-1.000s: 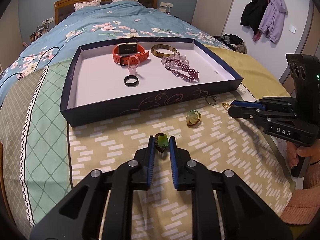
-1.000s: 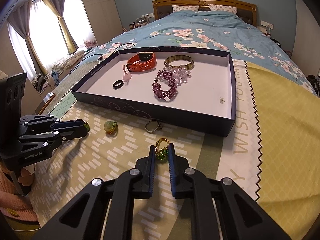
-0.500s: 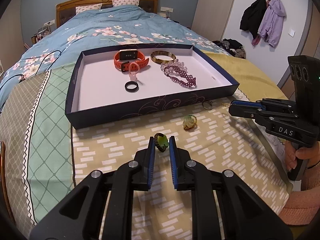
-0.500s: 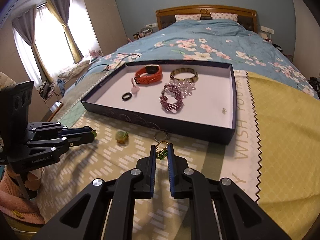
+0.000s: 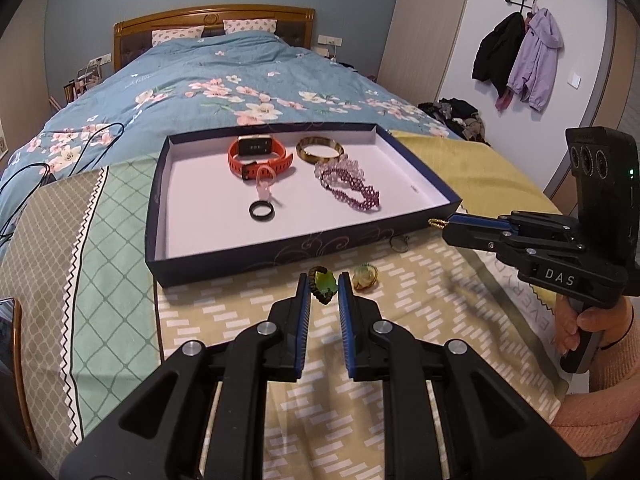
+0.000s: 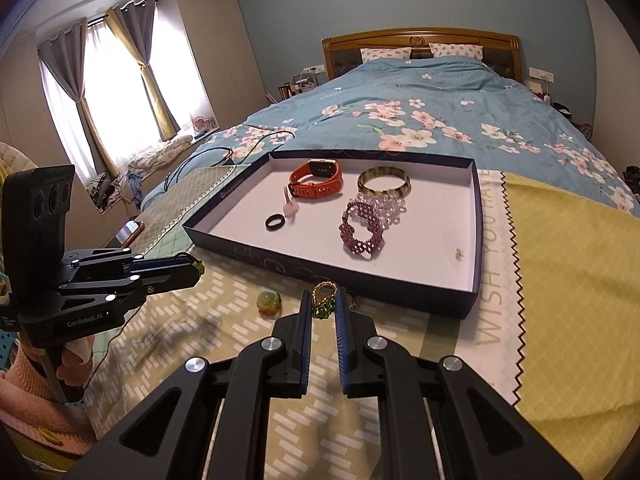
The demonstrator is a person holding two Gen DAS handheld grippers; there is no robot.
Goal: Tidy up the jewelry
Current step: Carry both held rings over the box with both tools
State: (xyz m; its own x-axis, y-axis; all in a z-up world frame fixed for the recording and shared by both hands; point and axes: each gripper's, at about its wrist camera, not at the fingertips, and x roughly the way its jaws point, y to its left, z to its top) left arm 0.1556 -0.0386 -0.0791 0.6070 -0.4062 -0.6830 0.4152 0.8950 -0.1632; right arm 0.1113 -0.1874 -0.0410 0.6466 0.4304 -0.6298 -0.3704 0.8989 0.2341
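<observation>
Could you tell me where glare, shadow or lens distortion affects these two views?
Right wrist view: the curtained window is blown out white, and a soft claw shadow falls on the patterned yellow blanket. Left wrist view: even light, but fisheye bends the pale wardrobe edge.

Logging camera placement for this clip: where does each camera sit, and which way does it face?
Left wrist view: sits on the left gripper, looking along its fingers over the bed toward the tray; it holds a green-stone ring. The right gripper and a hand show at the right edge.
Right wrist view: sits on the right gripper, facing the tray from its other near corner; it holds a gold beaded ring. The left gripper shows at the left edge.
Shared: tray, orange watch, headboard.
</observation>
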